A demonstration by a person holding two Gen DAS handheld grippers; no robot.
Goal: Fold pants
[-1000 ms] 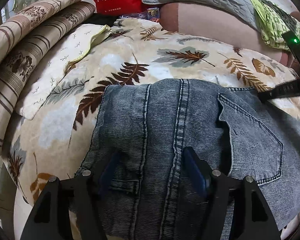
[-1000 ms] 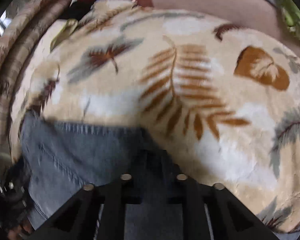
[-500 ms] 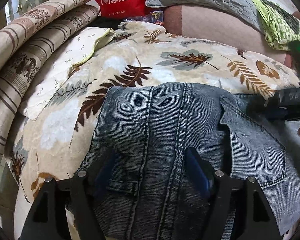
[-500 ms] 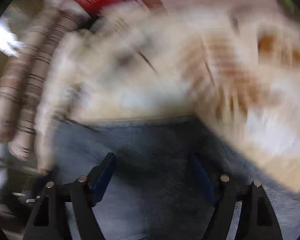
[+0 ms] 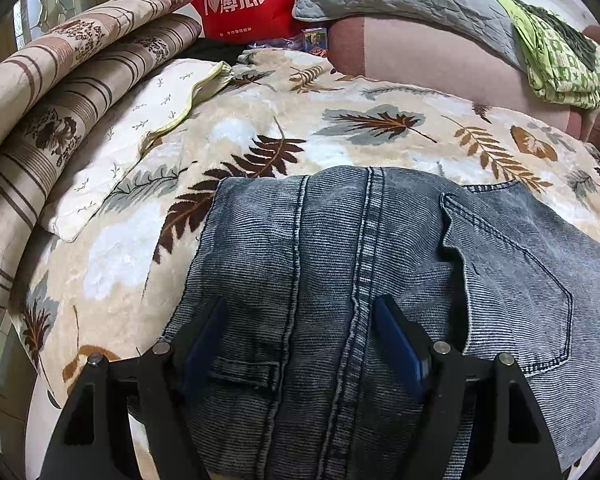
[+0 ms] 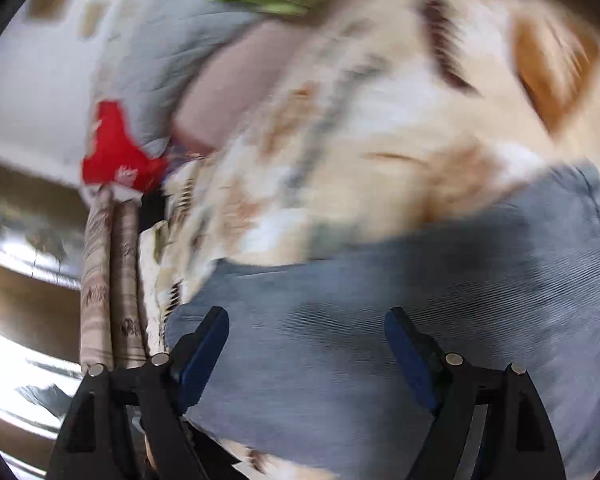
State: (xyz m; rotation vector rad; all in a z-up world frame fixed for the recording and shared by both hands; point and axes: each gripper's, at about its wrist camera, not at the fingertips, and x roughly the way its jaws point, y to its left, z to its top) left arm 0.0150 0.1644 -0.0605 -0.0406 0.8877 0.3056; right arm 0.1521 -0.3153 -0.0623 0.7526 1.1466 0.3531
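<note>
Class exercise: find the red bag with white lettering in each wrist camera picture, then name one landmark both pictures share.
Left wrist view: the red bag with white lettering sits at top centre, behind the striped bedding.
Right wrist view: the bag, blurred, shows at mid-left, above the rolled striped bedding.
Shared landmark: the folded blue-grey denim pants on the leaf-print blanket, low in both pictures.

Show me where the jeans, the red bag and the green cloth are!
jeans [image 5: 340, 264]: left wrist view, on the middle seam.
red bag [image 5: 240, 4]: left wrist view, on its front by the white writing.
green cloth [image 5: 560, 68]: left wrist view, on its patterned middle.
</note>
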